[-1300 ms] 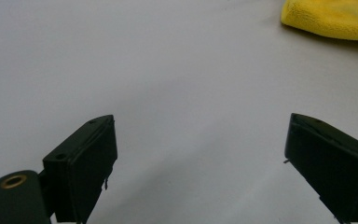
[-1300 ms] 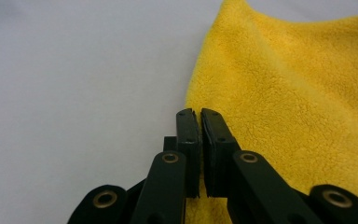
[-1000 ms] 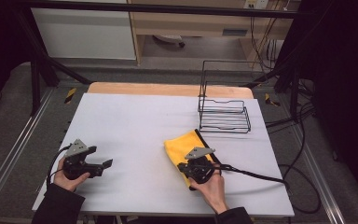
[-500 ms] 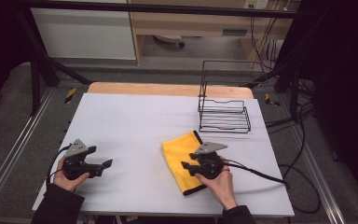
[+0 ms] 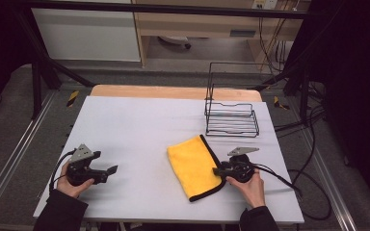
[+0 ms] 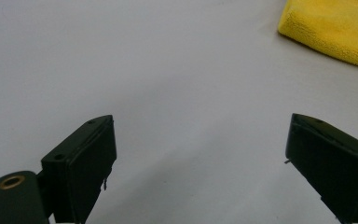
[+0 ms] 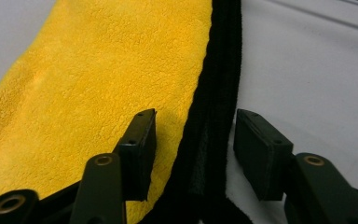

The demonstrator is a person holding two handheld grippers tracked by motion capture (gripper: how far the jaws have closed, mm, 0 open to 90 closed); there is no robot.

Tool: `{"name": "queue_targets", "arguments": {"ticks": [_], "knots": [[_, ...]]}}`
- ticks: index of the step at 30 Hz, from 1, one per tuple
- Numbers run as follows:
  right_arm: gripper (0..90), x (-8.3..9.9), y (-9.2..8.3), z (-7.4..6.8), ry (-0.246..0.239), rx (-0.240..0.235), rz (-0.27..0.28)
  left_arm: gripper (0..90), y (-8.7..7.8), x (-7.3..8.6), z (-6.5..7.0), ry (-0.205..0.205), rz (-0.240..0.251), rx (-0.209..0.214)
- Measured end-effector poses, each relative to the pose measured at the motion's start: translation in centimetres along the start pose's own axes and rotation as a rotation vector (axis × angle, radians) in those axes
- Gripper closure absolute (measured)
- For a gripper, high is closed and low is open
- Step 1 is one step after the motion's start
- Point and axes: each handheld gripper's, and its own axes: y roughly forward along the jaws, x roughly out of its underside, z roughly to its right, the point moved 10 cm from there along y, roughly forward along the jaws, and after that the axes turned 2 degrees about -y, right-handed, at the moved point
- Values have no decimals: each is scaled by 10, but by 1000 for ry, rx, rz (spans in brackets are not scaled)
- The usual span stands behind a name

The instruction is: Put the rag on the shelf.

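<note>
High view: right gripper [image 5: 220,170] has slid toward four o'clock off the cloth [image 5: 193,166], jaws half-open astride its black hem; left gripper [image 5: 110,171] stays wide, empty. Likely released.

From above, the person's forearms run off the bottom edge, so only the hands and dark sleeves [image 5: 60,214] show. The right tongs [image 5: 218,171] are too small there to tell how their jaws stand at the black hem of the yellow cloth [image 5: 192,163]. In the right gripper view that cloth [image 7: 98,84] is cut off at the top, left and bottom, and the hem passing between the jaws hides the desk beneath. In the left gripper view, a corner of the cloth [image 6: 335,28] pokes in at the top right, the remainder cropped. The wire rack [image 5: 231,115] is thin against the dark floor; its upper frame is hard to trace.
</note>
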Motion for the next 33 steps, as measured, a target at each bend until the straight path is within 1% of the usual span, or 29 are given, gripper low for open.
{"name": "queue_targets", "arguments": {"ticks": [1, 2, 3, 4, 5, 6, 7, 9, 12, 13, 14, 15, 17, 20, 22, 24, 27, 29, 30, 31, 32, 33], "knots": [[532, 0, 0, -1, 3, -4, 1, 86, 0, 0, 0, -2, -1, 0], [532, 0, 0, -1, 3, -4, 1, 86, 0, 0, 0, -2, -1, 0], [578, 1, 0, -3, 19, -11, -3, 86, 0, 0, 0, -3, 0, -1], [606, 1, -1, -4, 24, -19, -7, 86, 1, 0, 0, -5, 0, -2], [606, 1, -1, -4, 24, -19, -7, 86, 1, 0, 0, -4, 0, -2], [678, 2, -1, -6, 43, -32, -13, 86, 1, 0, 0, -4, -1, 0], [678, 2, -1, -6, 43, -32, -13, 86, 1, 0, 1, -4, 0, 1], [744, 2, -2, -9, 64, -49, -19, 86, 1, 0, 2, 1, -3, 4], [759, 2, -2, -10, 68, -46, -21, 86, 1, 1, 2, 4, -6, 6], [767, 2, -3, -11, 81, -43, -15, 86, 1, 0, 2, 1, -3, 6], [767, 2, -3, -11, 81, -43, -15, 86, 1, 0, 2, 1, -3, 6], [771, 2, -4, -12, 105, -40, -12, 86, 1, 0, 2, 2, -2, 7], [772, 3, -6, -14, 117, -39, -19, 86, 1, 0, 2, -1, -2, 7], [771, 5, -9, -20, 130, -32, -26, 86, 1, 1, 3, 1, -7, 9], [770, 7, -12, -24, 143, -33, -22, 85, 1, 0, 3, 0, -5, 10], [767, 7, -13, -25, 145, -33, -20, 85, 2, 0, 4, 1, -4, 11], [714, 8, -11, -22, 99, -17, -11, 82, 3, 0, 5, 4, -10, 11], [653, 7, -12, -20, 69, -7, -1, 81, 3, -1, 7, 8, -13, 11], [619, 6, -13, -18, 46, -2, 7, 81, 4, -2, 9, 7, -10, 13], [581, 4, -14, -17, 35, 0, 26, 80, 5, -2, 10, 9, -12, 14], [563, 2, -15, -16, 22, 2, 40, 80, 6, -3, 11, 11, -16, 14], [563, 2, -15, -16, 22, 2, 40, 80, 6, -3, 11, 11, -16, 14]]}}
